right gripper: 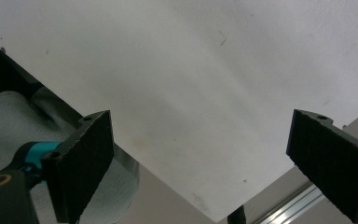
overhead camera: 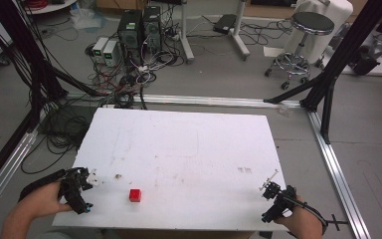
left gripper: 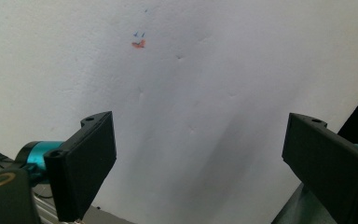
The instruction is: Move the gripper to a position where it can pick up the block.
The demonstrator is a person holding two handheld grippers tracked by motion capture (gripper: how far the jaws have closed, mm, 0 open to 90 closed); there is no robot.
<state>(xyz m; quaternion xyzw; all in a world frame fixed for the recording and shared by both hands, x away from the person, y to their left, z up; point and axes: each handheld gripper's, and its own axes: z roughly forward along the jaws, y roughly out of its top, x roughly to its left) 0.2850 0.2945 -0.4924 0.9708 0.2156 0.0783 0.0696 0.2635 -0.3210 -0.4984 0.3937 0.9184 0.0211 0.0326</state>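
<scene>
Seemingly at the start: a red cube [overhead camera: 135, 195] sits untouched near the white bench's [overhead camera: 189, 149] front edge, nearer the left gripper [overhead camera: 82, 185]. Both it and the right gripper [overhead camera: 273, 191] hold jaws wide apart. Likely next, reach for the cube.

The left gripper [overhead camera: 82, 188] is a black tool with a teal tip at its near end and a small white piece by its jaws. In its own view [left gripper: 200, 158] the jaws are flat black plates, each with a screw hole on top; a teal cylinder and a brass-ringed hole sit at lower left. The right gripper [overhead camera: 277, 196] is black too, with a thin rod sticking out and a black cable looping behind. Its own view [right gripper: 200, 163] shows ribbed black pads [right gripper: 86, 163] and the same teal cylinder.
</scene>
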